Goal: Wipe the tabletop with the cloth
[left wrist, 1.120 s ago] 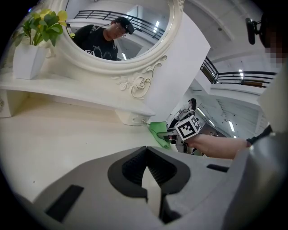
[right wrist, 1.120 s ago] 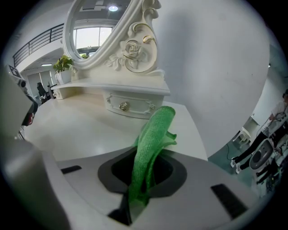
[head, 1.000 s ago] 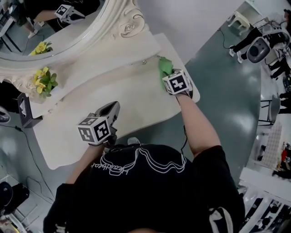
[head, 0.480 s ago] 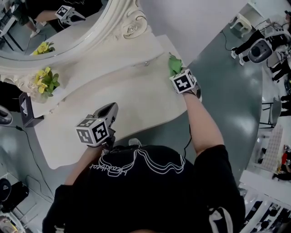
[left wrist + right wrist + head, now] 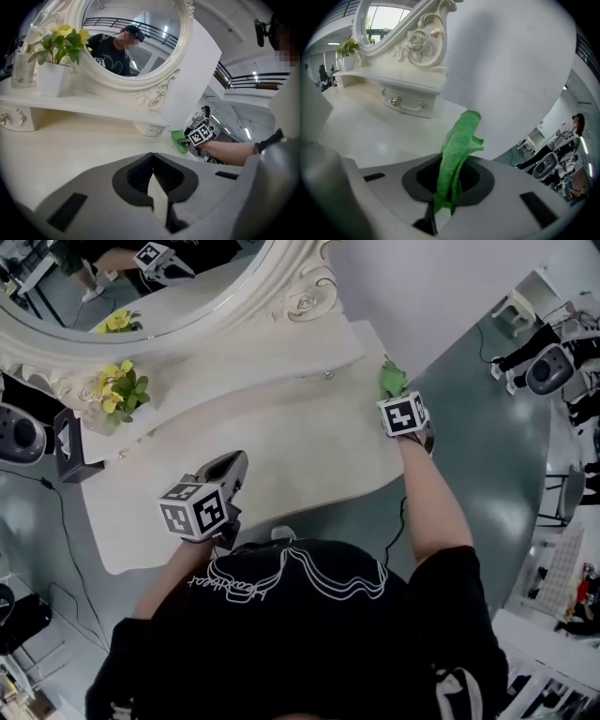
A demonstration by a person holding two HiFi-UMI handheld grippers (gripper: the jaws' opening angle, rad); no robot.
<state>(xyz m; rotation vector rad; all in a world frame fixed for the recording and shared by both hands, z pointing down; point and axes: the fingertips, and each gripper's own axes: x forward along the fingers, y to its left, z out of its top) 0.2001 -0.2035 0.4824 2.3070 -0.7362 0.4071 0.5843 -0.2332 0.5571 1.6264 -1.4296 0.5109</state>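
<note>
Green knitted cloth [image 5: 457, 150] is pinched between the jaws of the right gripper [image 5: 397, 397] at the 2 o'clock edge of the cream wooden tabletop [image 5: 281, 442], probably so it can be dragged across. Left gripper [image 5: 152, 163], jaws pressed together on nothing, waits at 7 o'clock; the white ornate mirror [image 5: 300, 301] stands at 11 o'clock.

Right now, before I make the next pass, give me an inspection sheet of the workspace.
Surface: white tabletop, bare in the middle, no spills seen.
Job's things: green cloth at the tabletop's right end; contact with the top unclear.
Clutter: potted plant on the shelf under the mirror; black box at the left end.
Tools: left tool shut, empty, over the near edge; right tool shut on the cloth.
Cables: black cable on the floor, left of the tabletop.
Surroundings: white stool far right.
</note>
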